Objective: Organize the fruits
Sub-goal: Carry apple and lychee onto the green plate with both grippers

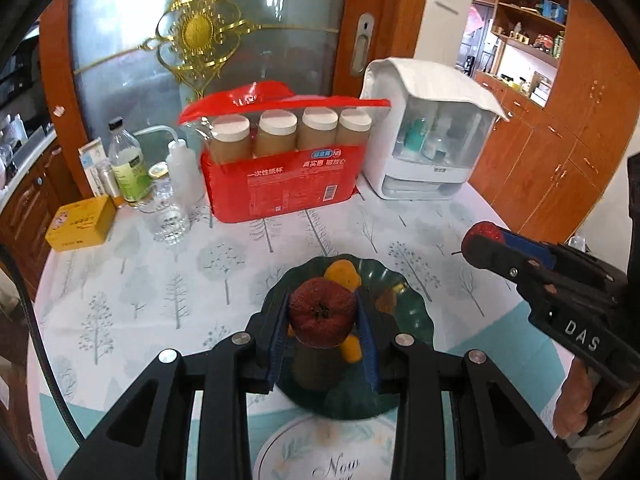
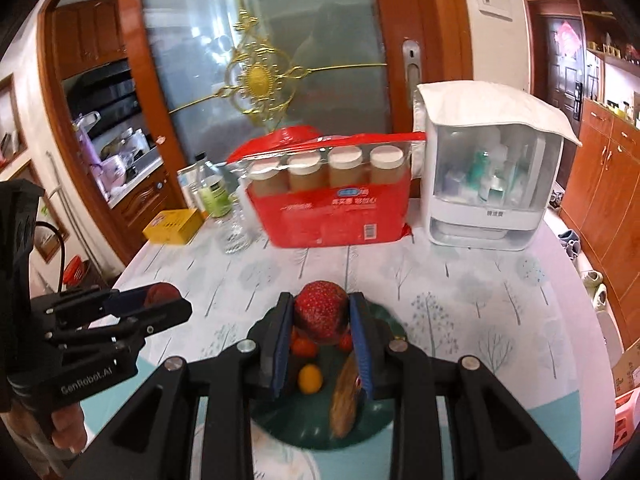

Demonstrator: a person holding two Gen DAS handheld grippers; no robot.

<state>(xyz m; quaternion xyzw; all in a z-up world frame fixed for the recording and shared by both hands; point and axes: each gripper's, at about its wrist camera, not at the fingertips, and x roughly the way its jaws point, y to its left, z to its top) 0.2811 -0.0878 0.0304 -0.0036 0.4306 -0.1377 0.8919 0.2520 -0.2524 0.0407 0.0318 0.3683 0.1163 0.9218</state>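
You've got the left gripper (image 1: 323, 322) clamped on the apple (image 1: 322, 312) and the right gripper (image 2: 320, 320) on the strawberry (image 2: 320, 311), both above the green plate (image 1: 416, 312), so any loosening drops them onto the fruit below.

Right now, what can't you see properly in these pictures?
- Green plate, left wrist view: the left claw and its apple cover the middle.
- Fruit on the plate, right wrist view: the right claw and its strawberry hide some; the rest is blurred.
- White cabinet: frosted front, contents unclear.
- Red pack: print too small.
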